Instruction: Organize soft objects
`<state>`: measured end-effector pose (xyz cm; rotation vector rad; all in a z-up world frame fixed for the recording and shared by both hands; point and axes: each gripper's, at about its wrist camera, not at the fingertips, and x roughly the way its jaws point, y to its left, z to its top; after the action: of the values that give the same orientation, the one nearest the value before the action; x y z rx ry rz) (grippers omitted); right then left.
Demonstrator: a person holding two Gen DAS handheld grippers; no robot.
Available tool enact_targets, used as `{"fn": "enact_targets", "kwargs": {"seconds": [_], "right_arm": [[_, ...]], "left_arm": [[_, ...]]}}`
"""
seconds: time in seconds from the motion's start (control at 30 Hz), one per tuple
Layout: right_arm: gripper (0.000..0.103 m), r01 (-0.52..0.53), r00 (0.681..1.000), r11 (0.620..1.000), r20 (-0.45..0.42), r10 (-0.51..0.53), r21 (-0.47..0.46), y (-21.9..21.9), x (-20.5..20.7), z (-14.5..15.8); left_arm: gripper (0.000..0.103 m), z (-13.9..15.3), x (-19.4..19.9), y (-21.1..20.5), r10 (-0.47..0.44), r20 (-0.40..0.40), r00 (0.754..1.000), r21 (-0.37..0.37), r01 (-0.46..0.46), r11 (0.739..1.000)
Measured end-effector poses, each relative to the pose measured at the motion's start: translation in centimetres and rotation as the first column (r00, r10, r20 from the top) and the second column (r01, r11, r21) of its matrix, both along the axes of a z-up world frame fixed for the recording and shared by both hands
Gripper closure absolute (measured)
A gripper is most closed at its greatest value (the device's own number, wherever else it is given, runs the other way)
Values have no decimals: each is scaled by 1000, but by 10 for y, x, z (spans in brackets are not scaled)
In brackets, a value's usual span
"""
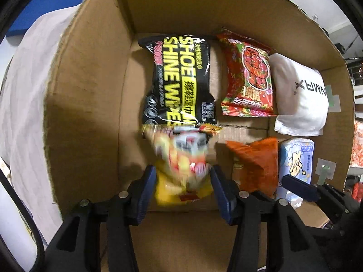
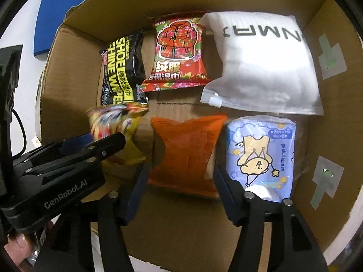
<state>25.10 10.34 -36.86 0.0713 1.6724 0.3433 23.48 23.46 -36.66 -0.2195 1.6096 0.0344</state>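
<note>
Both grippers reach into a cardboard box point(image 1: 90, 90). My left gripper point(image 1: 183, 176) is open around a blurred yellow snack packet point(image 1: 181, 158), which lies between the fingers; I cannot tell if they touch it. It also shows in the right wrist view point(image 2: 118, 124) beside the left gripper point(image 2: 109, 140). My right gripper point(image 2: 181, 176) is open around an orange pouch point(image 2: 186, 154) lying on the box floor, also seen in the left wrist view point(image 1: 256, 161).
On the box floor point(image 2: 181, 226) lie a black shoe-wipes pack point(image 1: 179, 79), a red floral wipes pack point(image 2: 179, 52), a white zip bag point(image 2: 265, 63) and a blue tissue pack point(image 2: 261, 154). A white cloth point(image 1: 25, 102) lies outside the box on the left.
</note>
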Motion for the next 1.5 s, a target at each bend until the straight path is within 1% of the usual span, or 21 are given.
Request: {"fn": "enact_targets", "kwargs": {"seconds": [0.07,0.17,0.2,0.23,0.27,0.33,0.37,0.4,0.43,0.47,0.7,0.77,0.97,1.07,1.13,1.17,1.27,1.3,1.37,1.43,1.5], "right_arm": [[28,-2,1000,1000,7,2,-9,-1,0,1],[24,3,1000,1000,20,-2,-24,-7,1,5],[24,6,1000,999,25,-5,-35,-9,2,6],[19,9,999,999,31,-8,-43,-11,2,8],[13,11,999,999,35,-10,-46,-13,3,9],[12,16,998,997,57,-12,-75,-18,3,15],[11,17,998,996,65,-12,-84,-21,4,17],[9,21,997,995,79,-13,-99,-24,4,20],[2,26,996,994,89,-16,-110,-27,4,23],[0,32,995,992,102,-20,-120,-31,4,25],[0,68,988,983,149,-43,-170,-54,2,44],[0,70,986,982,160,-42,-174,-59,-7,51],[0,82,979,981,199,-47,-174,-68,-21,80],[0,92,968,983,246,-52,-156,-77,-34,109],[0,103,956,985,286,-61,-135,-86,-47,139],[0,105,953,986,296,-63,-129,-88,-50,149],[0,116,938,988,339,-77,-99,-99,-70,190],[0,121,932,988,354,-81,-92,-105,-79,206],[0,131,918,988,386,-91,-79,-117,-96,238],[0,137,907,988,409,-98,-67,-123,-110,260],[0,136,895,989,435,-100,-53,-131,-129,287]], "left_arm": [[43,0,-1,2,8,2,1000,7,-8,1000],[33,5,-2,2,13,24,1000,11,-13,1000],[24,6,-1,4,11,33,999,11,-12,1000],[16,10,-1,4,8,39,999,19,-9,1000],[12,14,0,4,5,45,999,15,-5,1000],[3,20,0,1,-2,59,998,20,0,1000],[2,24,0,0,-4,70,998,30,2,1000],[2,30,-1,-2,-6,90,996,44,2,999],[2,32,-1,-4,-8,98,995,50,3,999],[2,36,-2,-5,-8,111,994,60,2,998],[2,54,-12,-15,-16,146,989,78,5,997],[2,60,-10,-12,-16,154,988,81,3,997],[2,74,-15,-22,-16,187,982,109,-4,994],[2,100,-26,-27,-16,239,971,121,-13,993],[2,125,-36,-31,-16,280,960,130,-21,991],[2,144,-44,-34,-14,313,950,130,-28,991],[2,180,-63,-40,-9,366,931,124,-40,991],[2,198,-73,-44,-13,396,918,133,-43,990],[2,219,-83,-48,-21,426,905,150,-48,988],[2,247,-100,-53,-27,460,887,153,-50,987],[2,266,-112,-57,-26,481,876,145,-50,988]]}}
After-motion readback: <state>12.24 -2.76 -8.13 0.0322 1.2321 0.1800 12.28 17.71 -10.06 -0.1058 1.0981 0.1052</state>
